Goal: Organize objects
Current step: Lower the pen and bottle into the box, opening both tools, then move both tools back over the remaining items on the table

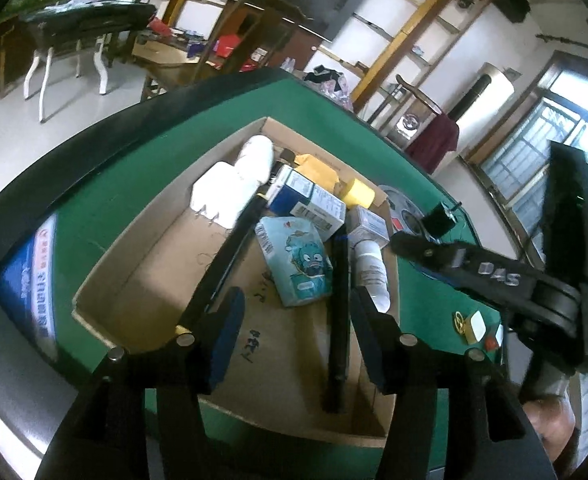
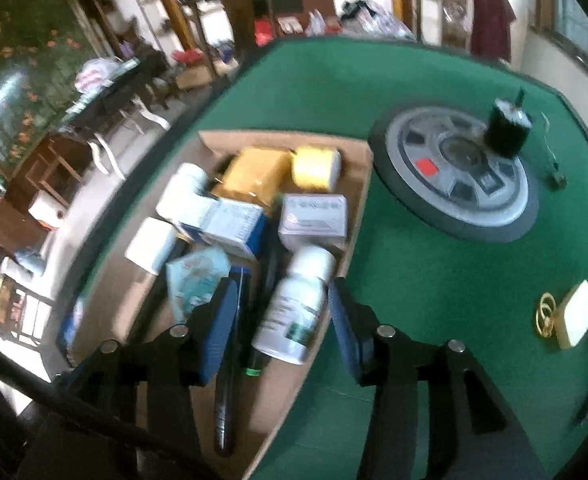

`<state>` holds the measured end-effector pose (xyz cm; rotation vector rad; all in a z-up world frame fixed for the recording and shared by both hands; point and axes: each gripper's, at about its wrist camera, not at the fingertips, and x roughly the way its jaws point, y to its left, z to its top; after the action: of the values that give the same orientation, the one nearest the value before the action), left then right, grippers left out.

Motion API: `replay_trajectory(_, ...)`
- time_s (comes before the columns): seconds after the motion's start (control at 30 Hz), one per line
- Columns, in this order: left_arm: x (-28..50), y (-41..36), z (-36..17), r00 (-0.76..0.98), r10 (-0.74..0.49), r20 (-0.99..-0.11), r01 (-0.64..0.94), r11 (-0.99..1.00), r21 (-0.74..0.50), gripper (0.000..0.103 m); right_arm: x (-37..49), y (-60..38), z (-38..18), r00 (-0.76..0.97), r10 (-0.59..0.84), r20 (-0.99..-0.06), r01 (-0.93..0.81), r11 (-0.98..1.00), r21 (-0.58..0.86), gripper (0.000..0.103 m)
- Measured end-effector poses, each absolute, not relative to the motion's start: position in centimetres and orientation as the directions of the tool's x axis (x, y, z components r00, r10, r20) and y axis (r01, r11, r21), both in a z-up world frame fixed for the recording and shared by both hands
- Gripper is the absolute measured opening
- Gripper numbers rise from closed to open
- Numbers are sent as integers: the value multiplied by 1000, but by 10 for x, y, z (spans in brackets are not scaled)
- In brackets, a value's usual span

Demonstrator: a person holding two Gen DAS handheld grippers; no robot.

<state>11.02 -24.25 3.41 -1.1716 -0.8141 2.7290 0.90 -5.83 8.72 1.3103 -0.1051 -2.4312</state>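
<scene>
An open cardboard box (image 1: 141, 280) lies on the green table (image 1: 133, 152) and holds several items. Among them are a teal cartoon tissue pack (image 1: 294, 264), a blue-and-white carton (image 1: 306, 200), a yellow roll (image 1: 358, 194) and two long black sticks. My left gripper (image 1: 298, 340) hovers open over the box; one black stick (image 1: 338, 320) lies below it, near the right pad and untouched. My right gripper (image 2: 283, 328) is open around a white bottle (image 2: 294, 304) lying on its side at the box's edge. Its pads stand just off the bottle.
A grey round disc (image 2: 454, 184) with a black cylinder (image 2: 508, 128) on it sits on the table right of the box (image 2: 358, 200). A small white-and-yellow object (image 2: 576, 314) and a gold ring (image 2: 544, 314) lie nearer. A blue printed card (image 1: 33, 280) lies left of the box.
</scene>
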Motion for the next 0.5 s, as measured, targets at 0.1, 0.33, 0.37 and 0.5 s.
replay_trajectory(0.1, 117, -240, 40, -725, 236, -647, 145, -866, -478, 48, 15, -52, 95, -514, -396, -761, 298, -914, 275, 47)
replay_trajectory(0.33, 126, -209, 60, -759, 120, -639, 122, -939, -321, 53, 27, -8, 93, -564, -351, -747, 226, -936, 268, 52)
replay_trajectory(0.37, 126, -203, 62, -761, 106, -640, 119, -947, -299, 53, 30, 3, 91, -574, -335, -747, 208, -942, 263, 52)
replay_trajectory(0.5, 123, -184, 62, -748, 132, -651, 78, -956, -282, 53, 40, 55, 89, -611, -272, -743, 125, -960, 249, 52)
